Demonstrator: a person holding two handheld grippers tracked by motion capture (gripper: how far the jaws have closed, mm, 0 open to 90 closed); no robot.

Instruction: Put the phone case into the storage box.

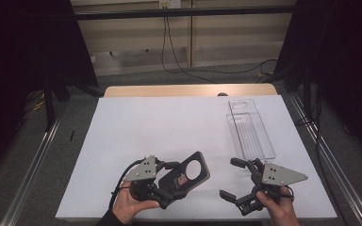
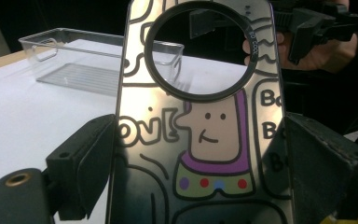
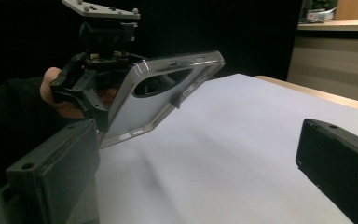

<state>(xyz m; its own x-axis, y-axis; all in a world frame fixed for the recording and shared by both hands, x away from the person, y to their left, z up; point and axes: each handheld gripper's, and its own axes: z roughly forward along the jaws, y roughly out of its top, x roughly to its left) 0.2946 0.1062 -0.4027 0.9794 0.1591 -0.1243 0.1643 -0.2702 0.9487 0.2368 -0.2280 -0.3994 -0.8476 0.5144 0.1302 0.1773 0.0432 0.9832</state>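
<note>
A phone case [image 1: 188, 173] with a round ring cutout and a cartoon figure is held above the white sheet near the front edge. My left gripper [image 1: 167, 188] is shut on its lower end. In the left gripper view the case [image 2: 200, 135] stands upright between the two jaws, ring at the top. The right gripper view shows the case [image 3: 158, 95] tilted in the air, off the table. My right gripper [image 1: 233, 180] hovers open at the front right, a short way from the case, with nothing between its jaws.
A clear plastic tray [image 1: 250, 128] lies at the right of the white sheet [image 1: 169, 127], seen again as the tray [image 2: 88, 60] behind the case. Metal rails run along both table sides. Cables hang at the back wall.
</note>
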